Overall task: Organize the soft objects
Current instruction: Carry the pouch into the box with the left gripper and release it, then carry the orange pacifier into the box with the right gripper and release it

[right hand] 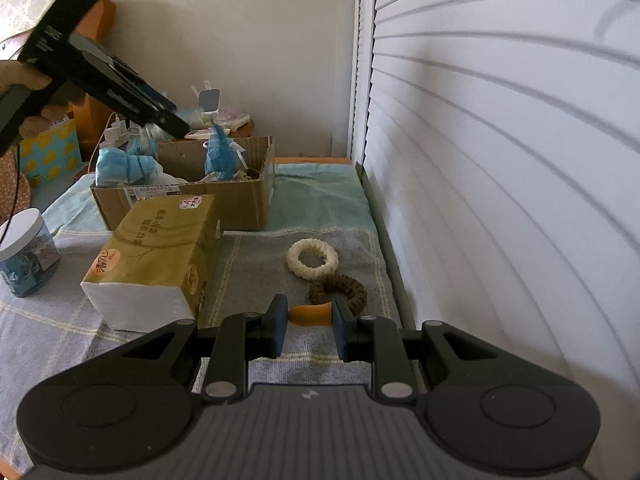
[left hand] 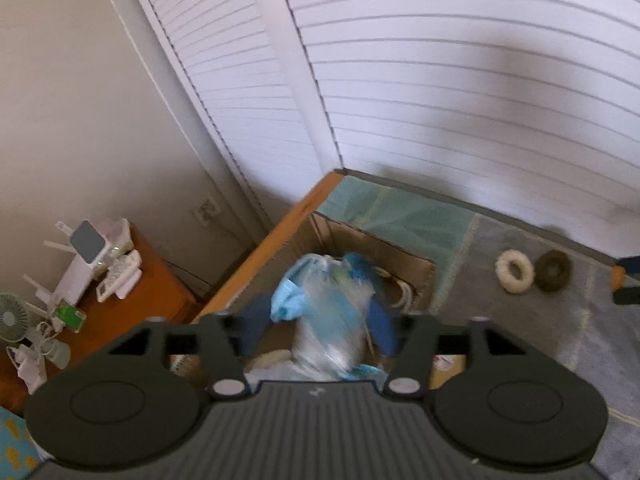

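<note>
A clear plastic bag of light blue soft items shows blurred between the wide-apart blue fingers of my left gripper, over the open cardboard box. In the right wrist view the left gripper hangs above the box, and the blue bag stands inside it, apart from the pads. My right gripper is shut on a small orange soft piece just above the blanket. A white ring and a brown ring lie close in front of it.
A yellow tissue pack lies beside the box, and a white-lidded jar stands to its left. White slatted doors border the blanket on the right. A wooden side table with a router and a small fan stands beyond the bed's edge.
</note>
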`<state>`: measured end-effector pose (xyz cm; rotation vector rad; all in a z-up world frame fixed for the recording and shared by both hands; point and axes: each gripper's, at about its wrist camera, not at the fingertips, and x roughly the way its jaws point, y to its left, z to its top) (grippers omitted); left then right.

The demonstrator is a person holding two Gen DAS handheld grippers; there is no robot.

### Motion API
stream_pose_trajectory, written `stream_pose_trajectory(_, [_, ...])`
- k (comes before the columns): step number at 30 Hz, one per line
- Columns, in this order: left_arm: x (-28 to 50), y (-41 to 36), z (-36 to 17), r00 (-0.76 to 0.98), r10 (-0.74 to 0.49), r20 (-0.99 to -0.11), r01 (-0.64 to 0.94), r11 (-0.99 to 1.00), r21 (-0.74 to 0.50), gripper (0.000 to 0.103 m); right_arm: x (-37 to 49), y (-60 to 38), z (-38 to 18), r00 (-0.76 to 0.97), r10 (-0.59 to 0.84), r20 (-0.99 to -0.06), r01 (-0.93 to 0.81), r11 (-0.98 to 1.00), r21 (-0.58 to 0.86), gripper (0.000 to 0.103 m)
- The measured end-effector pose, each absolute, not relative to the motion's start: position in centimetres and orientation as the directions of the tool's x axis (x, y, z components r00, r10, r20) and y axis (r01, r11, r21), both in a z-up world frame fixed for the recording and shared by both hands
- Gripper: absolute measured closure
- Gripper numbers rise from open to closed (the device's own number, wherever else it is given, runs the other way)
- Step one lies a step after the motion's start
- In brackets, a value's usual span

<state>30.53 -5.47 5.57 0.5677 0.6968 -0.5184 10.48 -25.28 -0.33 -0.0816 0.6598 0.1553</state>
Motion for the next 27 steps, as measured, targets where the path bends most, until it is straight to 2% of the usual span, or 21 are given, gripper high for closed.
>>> stream_pose_trajectory(5, [30.0,-4.7,5.9,0.650,-0.249,-0.718,0.592,0.758,0.274,0.034,10.5,-25.2,-0.3,0.777,0.127,-0.616,-0.179,0.984,-0.023,0.075])
stream_pose_trajectory(11, [26.6,-3.2,7.3,0.649,-0.253,-0.718,0.548,0.810,0.210,0.025,10.6,-25.0,0.0,0.778,0.143,-0.612,-0.194,0.981,-0.018,0.075])
stream_pose_trajectory(14, [24.3,-2.7,7.9,0.655,-0.250,-0.713,0.518,0.835,0.184,0.016,10.6,-24.9,0.3,0.778,0.154,-0.609,-0.204,0.979,-0.014,0.075])
stream_pose_trajectory(19, [19.2,-1.8,8.7,0.667,-0.279,-0.691,0.480,0.870,0.113,0.010,11.0,-24.3,1.3,0.783,0.184,-0.594,-0.231,0.973,-0.003,0.075])
stream_pose_trajectory(27, [13.0,-0.7,8.1,0.715,-0.234,-0.659,0.386,0.918,0.093,0.008,13.1,-21.5,3.5,0.784,0.247,-0.570,-0.308,0.951,-0.011,0.075])
